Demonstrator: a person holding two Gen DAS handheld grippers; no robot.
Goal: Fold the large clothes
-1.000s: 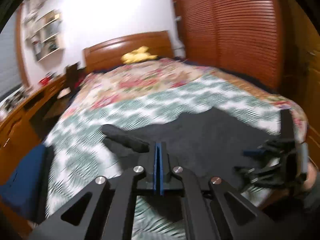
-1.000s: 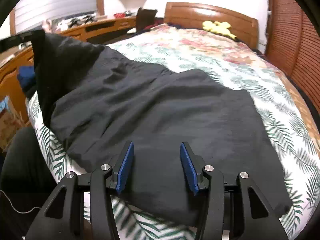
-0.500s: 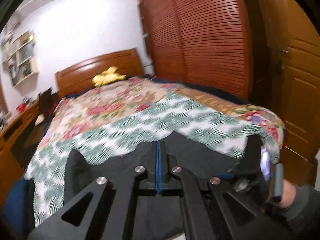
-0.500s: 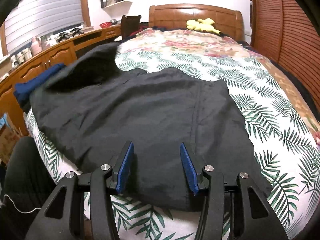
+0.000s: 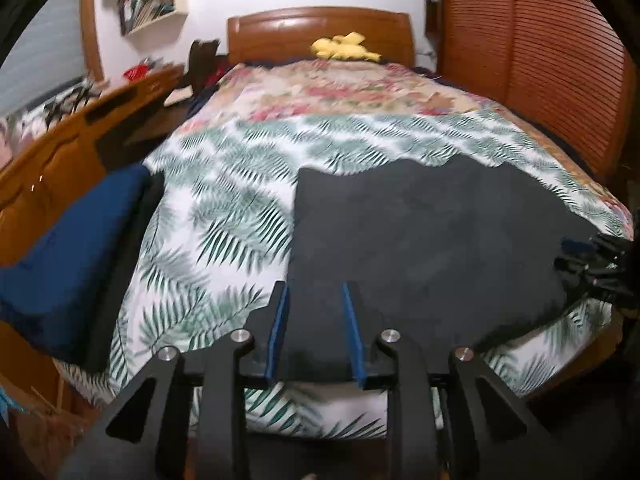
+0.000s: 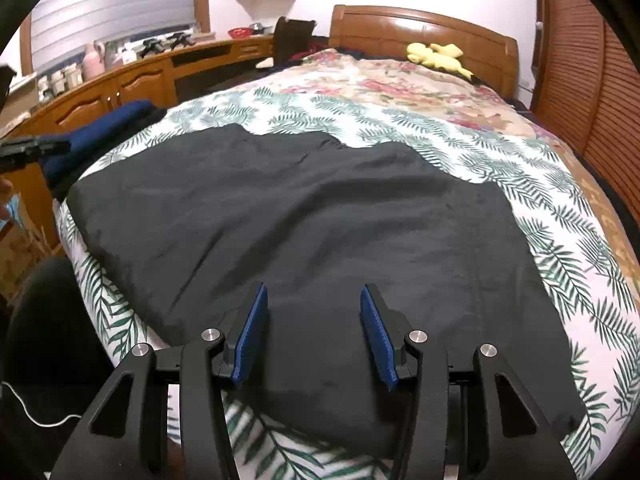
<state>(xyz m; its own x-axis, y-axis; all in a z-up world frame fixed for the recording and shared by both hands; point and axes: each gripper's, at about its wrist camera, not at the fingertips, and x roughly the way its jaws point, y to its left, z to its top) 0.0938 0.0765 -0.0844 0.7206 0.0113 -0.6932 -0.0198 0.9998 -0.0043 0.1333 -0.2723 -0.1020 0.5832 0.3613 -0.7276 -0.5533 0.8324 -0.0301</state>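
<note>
Right tongs (image 5: 600, 268) cut off by left wrist view's right edge, gap unreadable. Black garment (image 6: 320, 220) near hem hidden behind right tongs' fingers (image 6: 252, 332). Shelf items (image 5: 152, 4) blurred, unidentifiable.

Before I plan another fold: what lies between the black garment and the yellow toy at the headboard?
Only bedspread, palm-leaf then floral, between black garment and yellow toy; right wrist view.

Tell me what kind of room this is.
A bedroom, most likely: a bed with a wooden headboard, a dark garment spread on its leaf-print cover, and a louvred wardrobe alongside.
</note>
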